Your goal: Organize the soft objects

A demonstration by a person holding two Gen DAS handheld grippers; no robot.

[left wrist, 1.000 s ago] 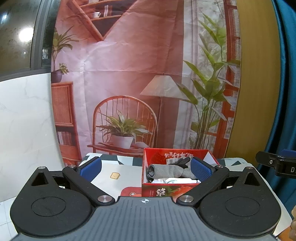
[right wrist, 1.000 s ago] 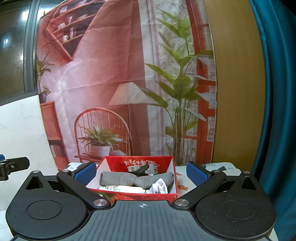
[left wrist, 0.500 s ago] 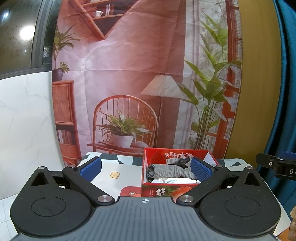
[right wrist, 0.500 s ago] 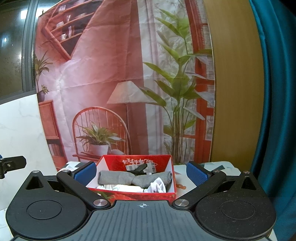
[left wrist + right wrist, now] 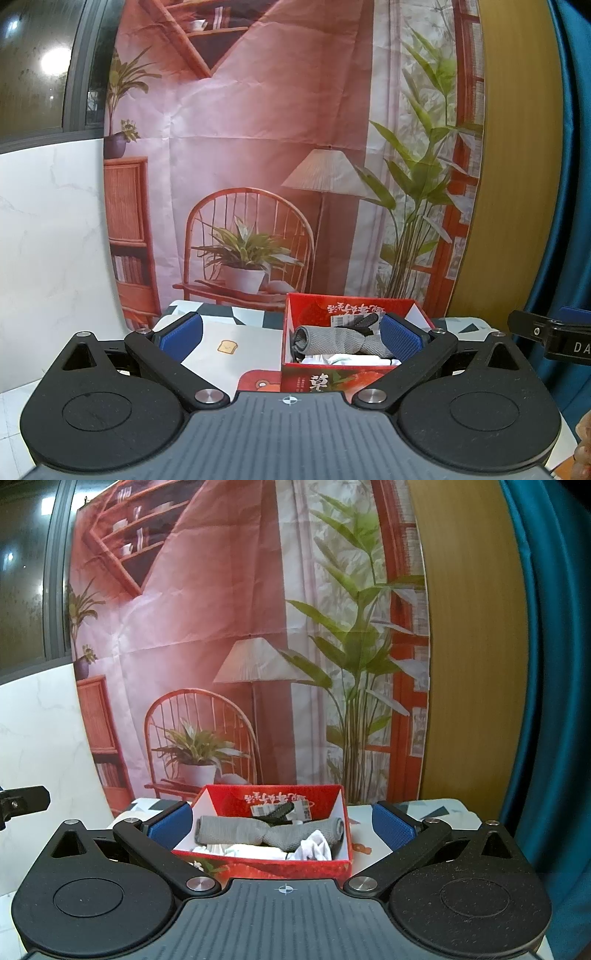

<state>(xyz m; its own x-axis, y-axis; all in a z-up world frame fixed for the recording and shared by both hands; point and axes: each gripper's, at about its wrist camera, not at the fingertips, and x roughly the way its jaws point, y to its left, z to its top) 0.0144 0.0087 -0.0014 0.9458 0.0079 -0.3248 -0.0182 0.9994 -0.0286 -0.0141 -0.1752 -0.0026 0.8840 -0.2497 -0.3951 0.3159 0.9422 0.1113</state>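
A red cardboard box [image 5: 266, 864] sits on the small table [image 5: 236, 343], open at the top, and inside it a grey knitted roll [image 5: 266, 832] lies across the width with white cloth [image 5: 314, 849] bunched under and in front of it and something black with a barcoded tag [image 5: 280, 810] tucked against the back wall. The right gripper [image 5: 280, 825] hangs in front of the box with its blue pads spread wide, one to each side of the box and holding nothing; the left gripper [image 5: 291, 332] is likewise spread wide and empty, its right pad overlapping the box's right corner in view while its left pad stands over bare tablecloth with a little toast print [image 5: 227, 347]. Left of the box the table lies open up to its edge by the white marble wall [image 5: 48, 240]; behind hangs a printed backdrop [image 5: 277, 147]. The box floor is hidden by the cloth, and the tag's print is too small to read.
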